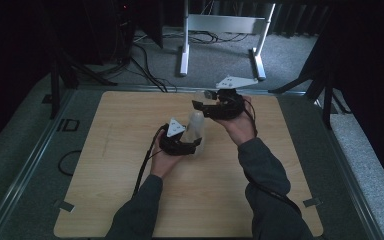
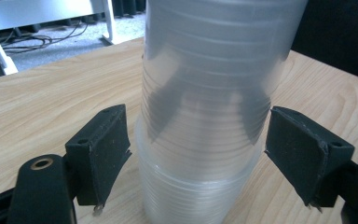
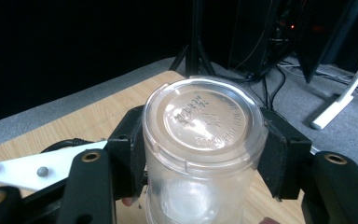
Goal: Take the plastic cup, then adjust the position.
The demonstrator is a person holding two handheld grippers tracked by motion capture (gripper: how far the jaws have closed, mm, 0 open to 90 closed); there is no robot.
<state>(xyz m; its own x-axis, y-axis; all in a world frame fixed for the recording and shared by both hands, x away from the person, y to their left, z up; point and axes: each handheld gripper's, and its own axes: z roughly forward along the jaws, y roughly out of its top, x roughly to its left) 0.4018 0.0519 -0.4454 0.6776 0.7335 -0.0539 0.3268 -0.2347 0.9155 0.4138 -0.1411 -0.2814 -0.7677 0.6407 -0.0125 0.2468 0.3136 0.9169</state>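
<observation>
A stack of clear plastic cups (image 1: 195, 131) is seen standing upright near the middle of the wooden table (image 1: 105, 190), its long axis vertical. In the left gripper view the cups (image 2: 205, 116) are nested one inside another, and the ribbed walls are seen through each other; which end is up cannot be told.

The left gripper (image 1: 182, 142) is placed at the foot of the stack, on its 8 o'clock side in the high view. Its jaws are spread to either side of the stack, and a gap is left between the pads and the plastic.

A single clear cup (image 3: 204, 154) is pinched between the pressed-in jaws of the right gripper (image 3: 205, 149). In the high view this cup (image 1: 203, 96) is held above the table at about 1 o'clock from the stack, well apart from it. It is laid roughly level, and its closed base is turned toward the gripper's camera. Raised lettering is moulded into the base, but it cannot be read. Nothing is seen inside the cup.
</observation>
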